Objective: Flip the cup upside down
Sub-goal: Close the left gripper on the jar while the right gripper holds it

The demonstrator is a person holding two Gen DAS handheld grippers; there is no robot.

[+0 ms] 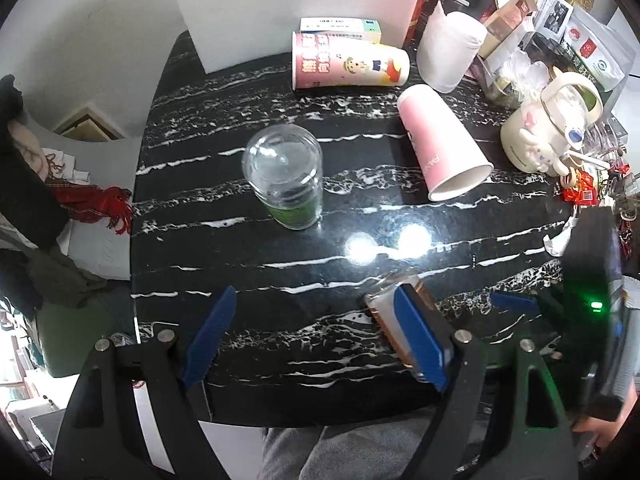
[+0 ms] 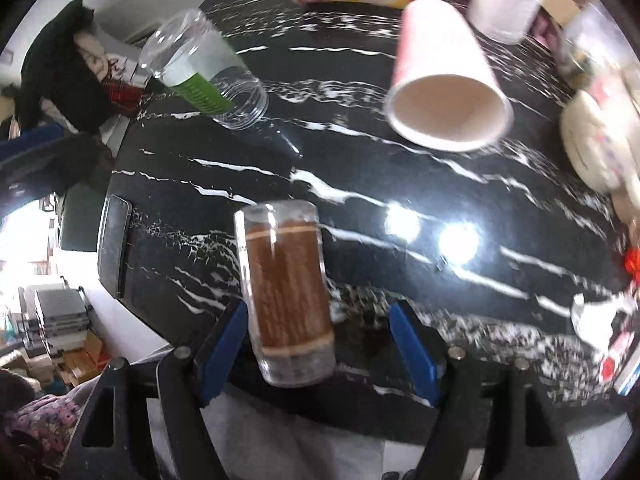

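A clear glass cup with a brown woven sleeve [image 2: 286, 304] stands on the black marble table [image 2: 360, 152] between my right gripper's [image 2: 320, 344] open blue fingers, close to the left finger [image 2: 224, 352]; whether that finger touches it I cannot tell. In the left wrist view the same cup [image 1: 396, 312] is partly hidden behind my left gripper's right finger [image 1: 420, 340]. My left gripper [image 1: 312, 340] is open and empty near the table's front edge. The right gripper's blue finger [image 1: 512, 302] shows at the right.
A clear plastic cup with a green band [image 1: 286, 178] stands upside down mid-table. A pink paper cup [image 1: 444, 146] and a printed cup [image 1: 348, 60] lie on their sides. A white cup [image 1: 450, 50], a cream kettle [image 1: 552, 128] and packets crowd the far right. A phone [image 2: 114, 244] lies at the left edge.
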